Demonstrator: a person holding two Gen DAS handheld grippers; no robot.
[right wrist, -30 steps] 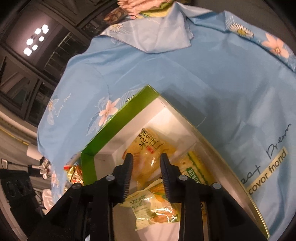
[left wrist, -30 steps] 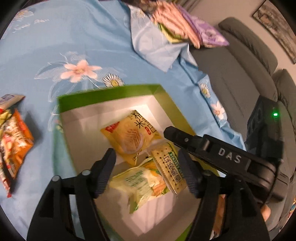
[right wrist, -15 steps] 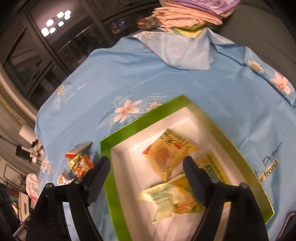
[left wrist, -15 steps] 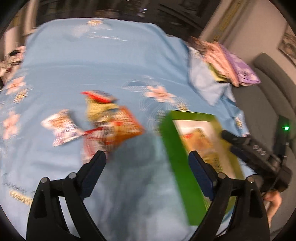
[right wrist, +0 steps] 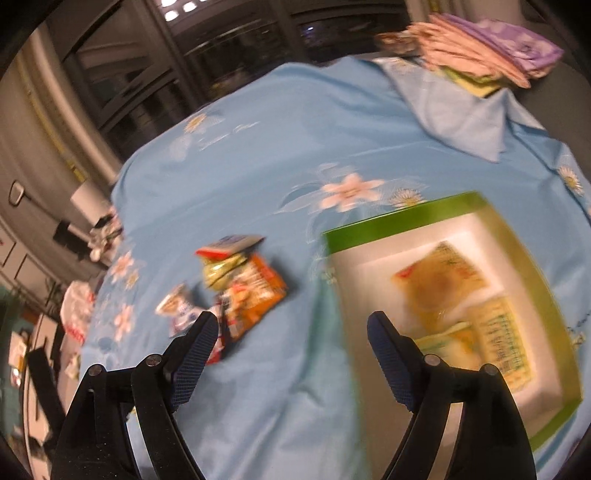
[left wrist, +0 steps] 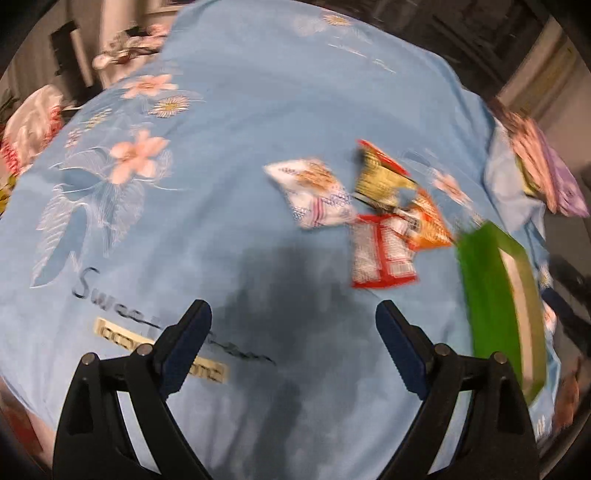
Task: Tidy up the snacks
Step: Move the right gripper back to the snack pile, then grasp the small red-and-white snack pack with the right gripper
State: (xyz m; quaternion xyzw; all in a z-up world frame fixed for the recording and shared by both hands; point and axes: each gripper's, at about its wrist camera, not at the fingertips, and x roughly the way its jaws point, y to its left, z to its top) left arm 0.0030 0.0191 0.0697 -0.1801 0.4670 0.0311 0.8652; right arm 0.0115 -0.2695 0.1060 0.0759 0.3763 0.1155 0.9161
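Motion blur is smearing the snack packets point(left wrist: 373, 214), so their labels aren't reading. The green box point(left wrist: 495, 295) is getting cut off at the right edge.

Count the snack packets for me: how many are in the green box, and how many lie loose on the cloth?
Packets in box, inside the green box: 3
Loose packets on the cloth: about 5; the pile overlaps and is blurred
Total: about 8

A light blue flowered cloth point(right wrist: 280, 155) fills most of both views. Dark glazed panels point(right wrist: 229, 55) with reflected ceiling lights point(right wrist: 179, 10) stand at the top; folded fabrics point(right wrist: 480, 55) are stacked upper right.
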